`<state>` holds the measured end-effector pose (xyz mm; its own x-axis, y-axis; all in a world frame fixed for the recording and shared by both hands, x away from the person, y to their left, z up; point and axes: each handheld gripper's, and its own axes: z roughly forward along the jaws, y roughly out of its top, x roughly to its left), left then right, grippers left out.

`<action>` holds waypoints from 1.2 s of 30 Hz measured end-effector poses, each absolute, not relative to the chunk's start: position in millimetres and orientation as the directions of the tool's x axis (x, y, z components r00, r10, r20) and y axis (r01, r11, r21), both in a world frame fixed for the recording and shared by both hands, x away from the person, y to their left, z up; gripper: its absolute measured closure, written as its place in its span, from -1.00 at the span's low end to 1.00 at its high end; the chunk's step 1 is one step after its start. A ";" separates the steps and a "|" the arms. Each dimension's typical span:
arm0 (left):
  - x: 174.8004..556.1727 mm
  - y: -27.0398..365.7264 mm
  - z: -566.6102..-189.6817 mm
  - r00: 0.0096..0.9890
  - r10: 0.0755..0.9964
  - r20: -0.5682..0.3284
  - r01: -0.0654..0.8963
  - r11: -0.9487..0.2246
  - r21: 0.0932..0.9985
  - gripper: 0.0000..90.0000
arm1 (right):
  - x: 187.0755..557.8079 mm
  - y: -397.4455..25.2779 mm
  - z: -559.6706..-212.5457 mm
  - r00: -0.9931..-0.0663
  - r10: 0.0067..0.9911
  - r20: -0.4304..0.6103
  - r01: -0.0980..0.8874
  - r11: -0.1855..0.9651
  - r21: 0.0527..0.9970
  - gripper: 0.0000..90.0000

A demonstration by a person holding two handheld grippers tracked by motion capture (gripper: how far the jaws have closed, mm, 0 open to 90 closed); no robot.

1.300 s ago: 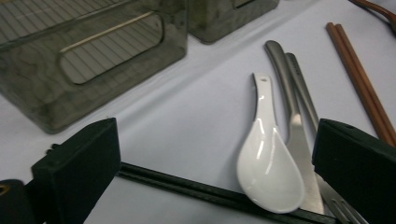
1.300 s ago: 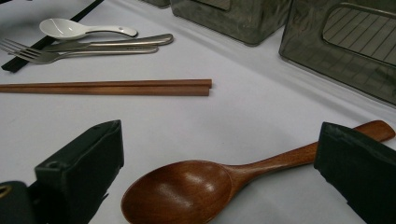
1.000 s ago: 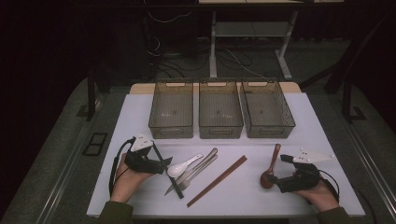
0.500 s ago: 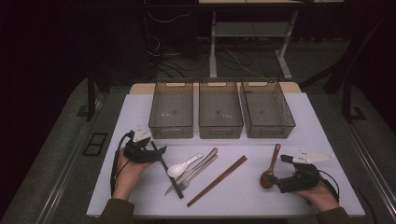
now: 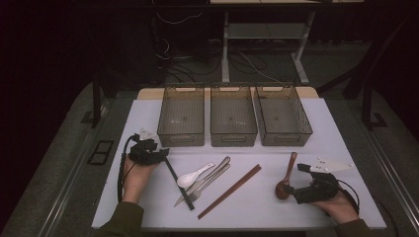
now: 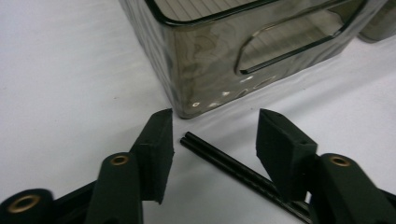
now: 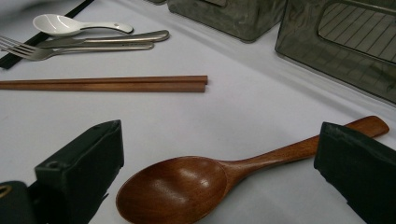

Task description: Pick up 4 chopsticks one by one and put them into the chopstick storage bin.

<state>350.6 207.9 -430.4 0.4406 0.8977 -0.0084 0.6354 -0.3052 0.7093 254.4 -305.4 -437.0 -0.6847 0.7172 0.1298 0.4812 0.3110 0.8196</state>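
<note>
Left hand-held gripper (image 6: 212, 140): jaws wide, now advanced from beside the cutlery to straddle the black chopsticks (image 6: 233, 168) lying at the left bin's (image 5: 181, 116) 7 o'clock corner, grasp imminent; right hand-held gripper (image 7: 219, 172) wide, unmoved, around the wooden spoon (image 7: 224, 175).

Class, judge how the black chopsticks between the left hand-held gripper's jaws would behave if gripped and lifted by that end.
The black chopsticks look thin, straight and rigid, so probably stiff and light. Their glossy, rounded shafts may slip or roll apart. Held by the left hand-held gripper near one end, they would likely droop.
</note>
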 end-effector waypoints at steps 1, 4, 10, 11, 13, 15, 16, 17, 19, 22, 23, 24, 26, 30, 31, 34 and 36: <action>351.0 208.1 -431.0 0.436 0.900 -0.016 0.642 -0.298 0.707 0.06 | 254.4 -305.4 -437.0 -0.685 0.717 0.130 0.481 0.311 0.820 -0.97; 352.5 208.4 -433.5 0.418 0.908 -0.030 0.659 -0.280 0.698 0.15 | 254.7 -305.3 -437.3 -0.686 0.716 0.129 0.480 0.312 0.820 -0.97; 354.1 205.4 -436.9 0.397 0.917 -0.035 0.687 -0.272 0.674 0.26 | 254.1 -304.7 -437.4 -0.686 0.716 0.126 0.479 0.315 0.819 -0.97; 354.4 205.3 -437.1 0.393 0.919 -0.032 0.689 -0.271 0.673 0.27 | 254.0 -304.7 -437.3 -0.686 0.716 0.126 0.480 0.316 0.818 -0.97; 355.3 205.6 -438.3 0.390 0.920 -0.032 0.694 -0.271 0.667 0.30 | 254.0 -304.7 -437.4 -0.687 0.716 0.125 0.480 0.317 0.818 -0.97; 356.0 205.7 -439.5 0.389 0.921 -0.032 0.697 -0.272 0.664 0.31 | 254.0 -304.6 -437.5 -0.686 0.717 0.123 0.481 0.319 0.817 -0.97; 356.4 205.5 -440.1 0.387 0.921 -0.031 0.697 -0.271 0.664 0.32 | 254.0 -304.6 -437.6 -0.685 0.718 0.123 0.481 0.320 0.816 -0.97; 356.5 205.4 -440.3 0.386 0.922 -0.029 0.699 -0.272 0.662 0.32 | 253.9 -304.7 -437.6 -0.685 0.718 0.122 0.481 0.320 0.816 -0.97; 356.8 205.2 -440.7 0.387 0.922 -0.030 0.700 -0.272 0.660 0.32 | 253.9 -304.7 -437.5 -0.685 0.718 0.120 0.480 0.321 0.817 -0.97; 356.9 204.5 -441.1 0.388 0.921 -0.025 0.697 -0.276 0.662 0.33 | 254.0 -304.5 -437.7 -0.685 0.718 0.118 0.480 0.324 0.816 -0.97; 356.7 204.3 -441.1 0.386 0.922 -0.023 0.697 -0.276 0.661 0.33 | 254.2 -304.5 -437.9 -0.687 0.718 0.116 0.478 0.325 0.816 -0.97; 356.7 204.3 -441.1 0.386 0.922 -0.023 0.697 -0.276 0.661 0.34 | 254.4 -304.6 -437.9 -0.688 0.717 0.114 0.476 0.327 0.816 -0.97; 356.5 203.3 -441.3 0.390 0.921 -0.017 0.695 -0.282 0.662 0.37 | 254.5 -304.6 -438.0 -0.688 0.717 0.113 0.476 0.328 0.816 -0.97; 356.1 201.7 -441.5 0.394 0.919 0.001 0.689 -0.296 0.661 0.42 | 254.4 -304.5 -438.2 -0.689 0.717 0.110 0.475 0.332 0.815 -0.97; 356.1 202.1 -441.7 0.394 0.919 0.000 0.688 -0.296 0.663 0.45 | 254.2 -304.4 -438.2 -0.688 0.717 0.111 0.477 0.332 0.814 -0.97; 356.1 203.1 -441.9 0.396 0.918 -0.001 0.687 -0.296 0.664 0.47 | 254.2 -304.3 -438.2 -0.689 0.717 0.110 0.476 0.332 0.814 -0.97; 356.2 203.2 -441.9 0.397 0.918 0.000 0.687 -0.296 0.664 0.48 | 254.1 -304.3 -438.2 -0.688 0.717 0.111 0.477 0.333 0.813 -0.97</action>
<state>356.2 203.2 -441.9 0.3966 0.9180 -0.0004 0.6866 -0.2963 0.6639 254.1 -304.3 -438.2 -0.6883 0.7169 0.1108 0.4774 0.3327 0.8133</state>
